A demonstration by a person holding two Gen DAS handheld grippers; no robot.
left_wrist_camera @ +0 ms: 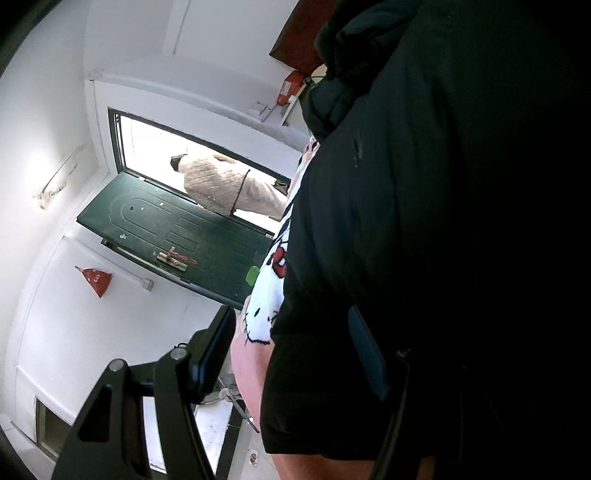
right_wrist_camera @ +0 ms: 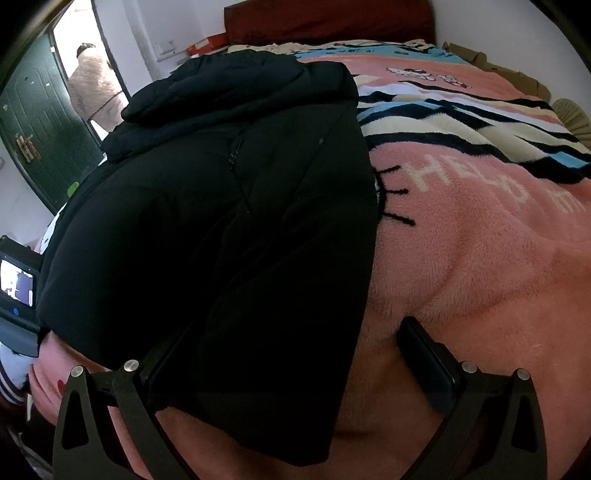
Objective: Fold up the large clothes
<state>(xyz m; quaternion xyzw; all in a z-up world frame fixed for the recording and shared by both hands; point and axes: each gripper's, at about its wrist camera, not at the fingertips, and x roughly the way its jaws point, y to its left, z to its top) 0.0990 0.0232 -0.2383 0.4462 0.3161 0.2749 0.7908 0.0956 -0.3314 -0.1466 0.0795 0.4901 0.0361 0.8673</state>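
Black hooded jacket (right_wrist_camera: pixel 229 206) lies folded lengthwise on the pink blanket (right_wrist_camera: pixel 480 258) covering the bed, hood toward the headboard (right_wrist_camera: pixel 328 18). Right gripper (right_wrist_camera: pixel 295 354): fingers spread wide, straddling the jacket's near hem, gripping nothing. Left gripper (left_wrist_camera: pixel 291 354): fingers apart, the jacket's edge lying between them. Green door (left_wrist_camera: pixel 177 236) stands open beyond.

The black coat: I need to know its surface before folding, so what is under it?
The black coat lies on a pink blanket with stripes and lettering. Whatever sits directly beneath it is covered.
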